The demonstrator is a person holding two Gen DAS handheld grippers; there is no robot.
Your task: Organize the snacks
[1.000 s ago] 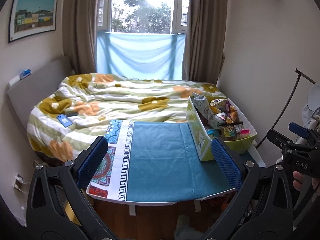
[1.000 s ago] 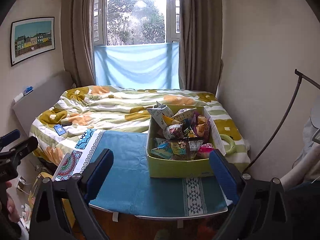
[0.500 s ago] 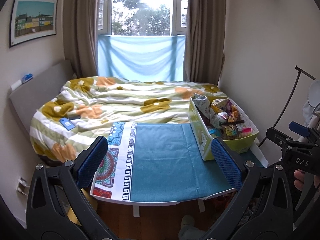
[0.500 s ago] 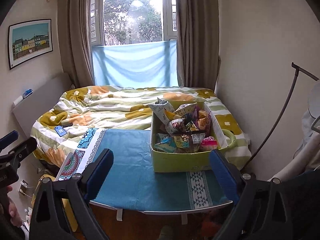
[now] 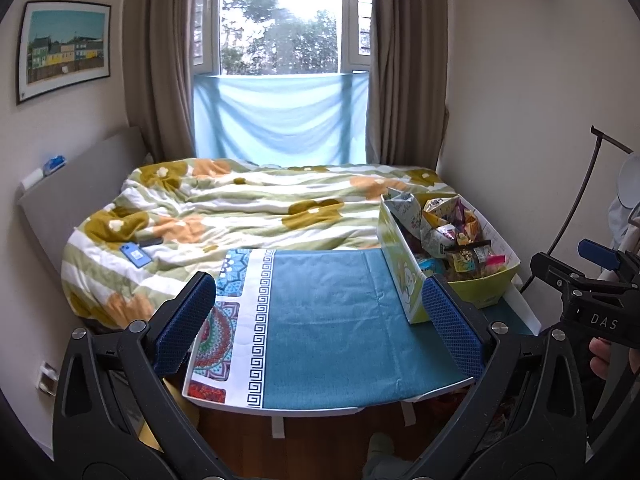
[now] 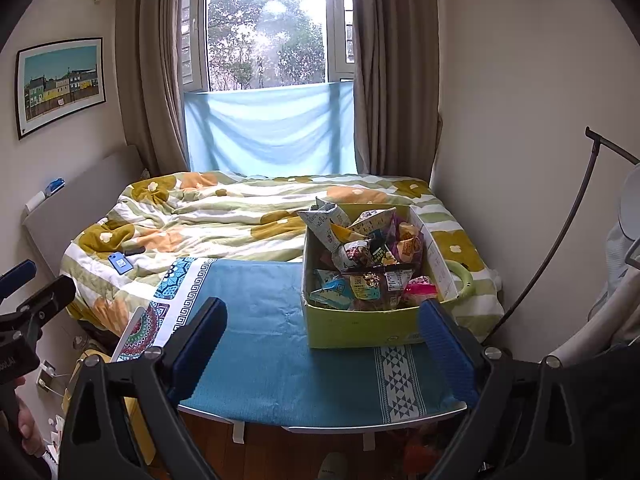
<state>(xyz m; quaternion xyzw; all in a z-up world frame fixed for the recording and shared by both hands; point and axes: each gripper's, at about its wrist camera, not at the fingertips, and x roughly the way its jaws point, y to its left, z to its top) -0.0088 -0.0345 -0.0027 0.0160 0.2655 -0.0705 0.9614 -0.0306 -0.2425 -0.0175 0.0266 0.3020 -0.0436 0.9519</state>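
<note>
A bed [image 5: 256,208] with a flowered quilt fills the room below the window. At its foot stands the worktop [image 6: 272,344] under a teal cloth. A green box [image 6: 360,326] sits on the worktop's right side, heaped with snack packets [image 6: 368,256]. The left gripper [image 5: 320,328] and right gripper [image 6: 324,344] hover before the worktop, jaws wide apart, holding nothing.

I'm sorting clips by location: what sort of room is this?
A bedroom, most likely: a bed under a floral striped duvet, a curtained window, and a framed picture on the wall.
</note>
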